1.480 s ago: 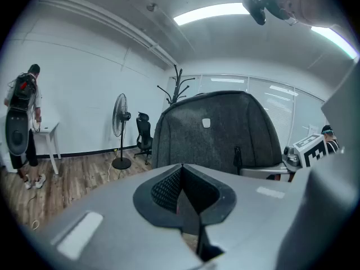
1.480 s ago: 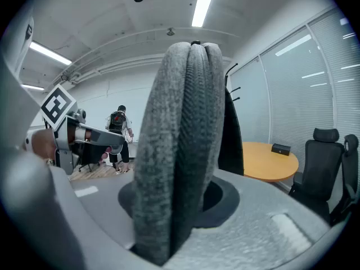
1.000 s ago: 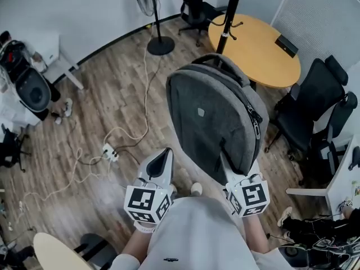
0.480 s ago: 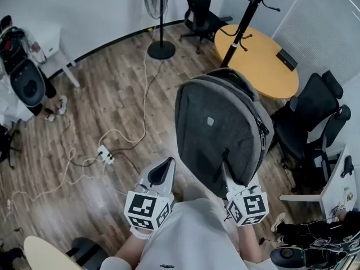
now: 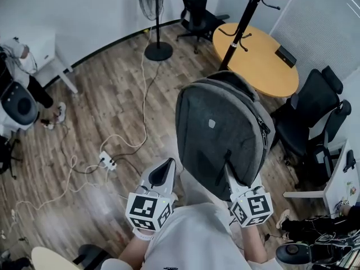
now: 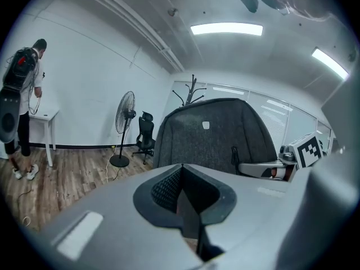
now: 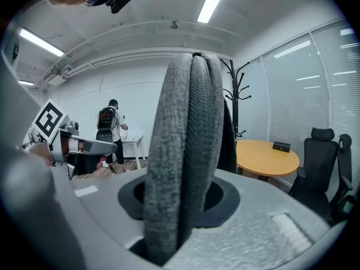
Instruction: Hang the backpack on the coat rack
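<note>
Two tongs nearest, low in front of torso. Left tongs point(image 5: 164, 170): pads together on nothing, parked just beside load. Reads as spare hand, free to steady the pack or spread a loop at the hook.

Right tongs point(image 5: 229, 170): clamped on thick grey padded fold point(image 7: 188, 139) at near end of grey fabric backpack point(image 5: 219, 125); strap or pack edge, cannot tell which. Closed only as far as padding allows.

Whole load carried from that one grip, so backpack cantilevered out ahead, front panel with small logo up toward head camera, clear of wood-plank floor point(image 5: 107, 106). Gripped at near end probably to leave far end free for a hook; top handle not made out.

Left on floor: white power strip with cable point(image 5: 107, 161), trip risk. Right: black office chairs point(image 5: 315, 103), tight on that side.

Beyond backpack: black metal coat rack point(image 5: 243, 21), curved hooks bare, at edge of round light-wood worktop point(image 5: 264, 61). Backpack near it, not touching. Farther left: black pedestal fan point(image 5: 152, 16).

Judged as carry stage, hang not yet begun.
</note>
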Motion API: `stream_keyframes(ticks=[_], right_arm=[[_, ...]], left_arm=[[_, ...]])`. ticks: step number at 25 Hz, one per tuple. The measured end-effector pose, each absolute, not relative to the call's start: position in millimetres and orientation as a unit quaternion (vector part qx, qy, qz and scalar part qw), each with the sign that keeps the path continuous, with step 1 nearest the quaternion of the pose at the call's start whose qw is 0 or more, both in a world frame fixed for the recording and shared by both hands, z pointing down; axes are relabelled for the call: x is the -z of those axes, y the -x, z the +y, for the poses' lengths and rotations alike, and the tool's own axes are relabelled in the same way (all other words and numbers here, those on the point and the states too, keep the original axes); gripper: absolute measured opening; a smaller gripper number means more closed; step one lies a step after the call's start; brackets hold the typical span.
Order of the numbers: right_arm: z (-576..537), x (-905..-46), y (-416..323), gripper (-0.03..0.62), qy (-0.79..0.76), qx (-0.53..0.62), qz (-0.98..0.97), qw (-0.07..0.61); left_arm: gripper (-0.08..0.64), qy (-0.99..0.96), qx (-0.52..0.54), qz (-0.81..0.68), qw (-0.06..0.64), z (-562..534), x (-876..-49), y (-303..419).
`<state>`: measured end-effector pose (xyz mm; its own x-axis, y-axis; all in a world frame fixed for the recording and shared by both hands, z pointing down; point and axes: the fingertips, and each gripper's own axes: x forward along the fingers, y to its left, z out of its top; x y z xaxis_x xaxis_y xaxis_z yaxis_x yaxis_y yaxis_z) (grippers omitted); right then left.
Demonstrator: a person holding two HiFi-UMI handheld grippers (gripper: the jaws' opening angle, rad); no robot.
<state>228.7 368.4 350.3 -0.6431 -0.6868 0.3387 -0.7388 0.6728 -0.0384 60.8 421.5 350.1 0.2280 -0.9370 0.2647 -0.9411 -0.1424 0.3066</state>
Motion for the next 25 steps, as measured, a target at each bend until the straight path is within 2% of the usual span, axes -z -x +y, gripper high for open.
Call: stream_keyframes(ticks=[25], right_arm=[[136.6, -351.3, -199.1, 0.114, -0.374, -0.097, -0.914, 0.126]], left_arm=[[0.015, -0.754, -0.048, -0.632, 0.175, 186.2, -321.1, -45.1]])
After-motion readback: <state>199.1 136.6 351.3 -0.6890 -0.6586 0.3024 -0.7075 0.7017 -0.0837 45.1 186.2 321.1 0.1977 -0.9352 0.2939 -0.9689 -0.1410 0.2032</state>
